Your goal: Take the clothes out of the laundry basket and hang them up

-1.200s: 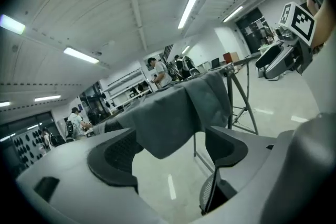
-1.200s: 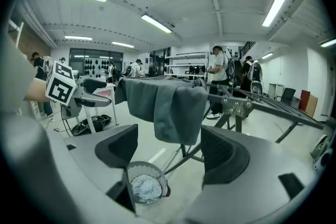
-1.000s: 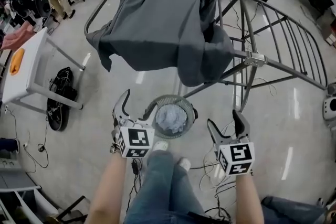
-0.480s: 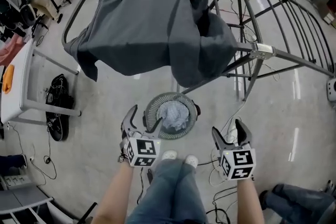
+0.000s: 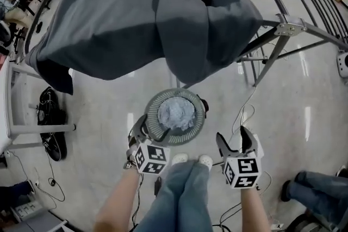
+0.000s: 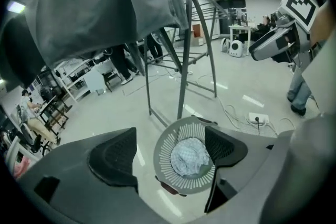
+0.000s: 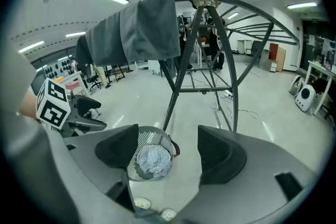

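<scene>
A round grey slotted laundry basket [image 5: 154, 129] stands on the floor with a crumpled pale blue-white cloth [image 5: 175, 112] inside. My left gripper [image 5: 148, 131] hangs open just at the basket's near left rim, nothing between its fingers. My right gripper [image 5: 232, 138] is open and empty, to the right of the basket and clear of it. A large grey garment [image 5: 141, 19] is draped over the metal drying rack [image 5: 293, 30] above. The left gripper view frames the basket [image 6: 164, 160] and cloth [image 6: 190, 157] between open jaws. The right gripper view shows the basket [image 7: 157, 138] beyond its left jaw.
A white table [image 5: 11, 127] and a black bag [image 5: 49, 122] are at the left. Loose cables [image 5: 247, 117] lie on the floor near the rack's legs, with a power strip [image 6: 257, 119]. My white shoes [image 5: 190, 159] stand just behind the basket. Another person's legs [image 5: 315, 193] are at lower right.
Both grippers have dropped toward the floor and the basket, still open. The head view has leaned in, so the hanging grey garment now fills the top of the picture.
</scene>
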Demonstrator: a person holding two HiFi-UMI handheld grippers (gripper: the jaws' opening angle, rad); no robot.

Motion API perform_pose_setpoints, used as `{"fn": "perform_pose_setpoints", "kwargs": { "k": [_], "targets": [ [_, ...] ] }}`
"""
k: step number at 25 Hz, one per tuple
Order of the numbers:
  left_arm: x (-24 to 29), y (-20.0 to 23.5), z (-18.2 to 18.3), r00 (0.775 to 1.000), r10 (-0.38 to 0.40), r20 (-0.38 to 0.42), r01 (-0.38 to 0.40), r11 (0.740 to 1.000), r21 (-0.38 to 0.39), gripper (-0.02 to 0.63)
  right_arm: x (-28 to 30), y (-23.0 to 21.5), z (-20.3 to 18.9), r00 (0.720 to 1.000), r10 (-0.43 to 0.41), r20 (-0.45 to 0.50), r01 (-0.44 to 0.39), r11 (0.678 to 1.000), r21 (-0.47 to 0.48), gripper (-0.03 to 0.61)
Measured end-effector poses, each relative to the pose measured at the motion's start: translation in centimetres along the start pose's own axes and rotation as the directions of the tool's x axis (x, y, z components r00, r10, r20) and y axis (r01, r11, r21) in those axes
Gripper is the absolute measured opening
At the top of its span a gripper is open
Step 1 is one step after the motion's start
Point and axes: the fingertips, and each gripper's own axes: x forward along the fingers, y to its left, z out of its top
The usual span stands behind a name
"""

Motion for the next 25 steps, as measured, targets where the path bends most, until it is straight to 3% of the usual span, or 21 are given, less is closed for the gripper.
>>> {"fn": "perform_pose_setpoints", "kwargs": {
  "k": [7,13,19,25],
  "targets": [
    [5.4,-2.6,-5.4,0.995,-0.077,-0.065,0.081,0.996,0.048,0.405,2.6,-0.5,-7.9,0.996,-0.049,-0.080,0.052,0.998,0.039,0.345],
    [8.5,-5.0,-9.0,0.986,-0.118,-0.120,0.127,0.989,0.069,0.403,3.8,-1.2,-12.4,0.993,-0.055,-0.109,0.059,0.998,0.035,0.339],
    [12.2,-5.8,-13.5,0.976,-0.098,-0.192,0.094,0.995,-0.029,0.403,7.3,-2.2,-17.5,0.988,-0.055,-0.141,0.058,0.998,0.016,0.334],
    [17.5,-8.2,-16.2,0.957,-0.139,-0.254,0.144,0.990,0.001,0.388,11.6,-4.0,-22.0,0.982,-0.064,-0.178,0.075,0.996,0.057,0.328]
  ]
}}
